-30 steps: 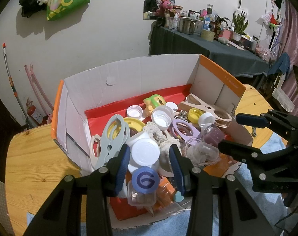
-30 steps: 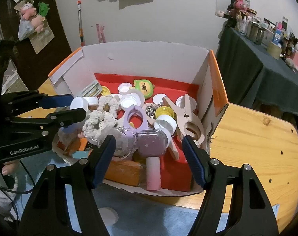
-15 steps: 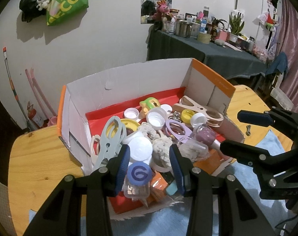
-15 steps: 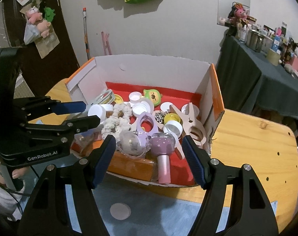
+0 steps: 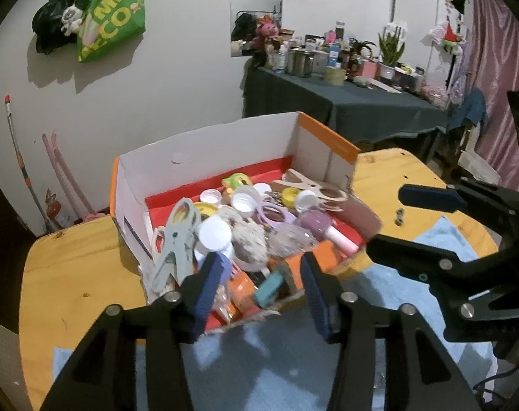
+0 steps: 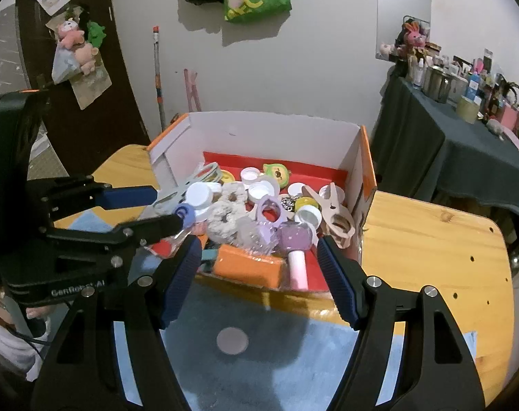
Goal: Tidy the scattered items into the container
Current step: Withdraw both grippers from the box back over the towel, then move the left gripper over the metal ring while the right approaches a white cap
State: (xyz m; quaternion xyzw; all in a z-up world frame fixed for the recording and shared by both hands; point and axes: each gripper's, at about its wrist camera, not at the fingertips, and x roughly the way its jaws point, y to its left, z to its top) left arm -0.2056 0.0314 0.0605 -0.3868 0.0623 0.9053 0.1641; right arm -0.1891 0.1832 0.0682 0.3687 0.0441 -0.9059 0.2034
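Observation:
An open cardboard box (image 5: 208, 150) (image 6: 276, 133) with white walls, orange rims and a red lining stands on the wooden table, heaped with small items. Among them are a grey clothespin (image 5: 177, 239), a wooden clip (image 6: 335, 209), a woolly scrunchie (image 6: 225, 212), a purple bottle (image 6: 295, 239) and a blue-capped jar (image 6: 185, 214). My left gripper (image 5: 261, 294) (image 6: 156, 209) hovers at the box's near edge. Its jaws are opening, and the jar lies by the left finger with no pad pressing on it. My right gripper (image 6: 259, 274) (image 5: 407, 226) stands open before the box, holding nothing.
A light blue cloth (image 6: 259, 359) (image 5: 276, 359) covers the table's near side, with a grey round spot (image 6: 232, 340) on it. A small metal piece (image 5: 399, 215) lies right of the box. Behind stands a dark-draped, cluttered side table (image 5: 345, 102). A person's hand (image 6: 5, 308) is at the left.
Both grippers have drawn back and upward from the box, which now looks smaller. The left jaws have widened, and the blue-capped jar stays in the box beside the left finger.

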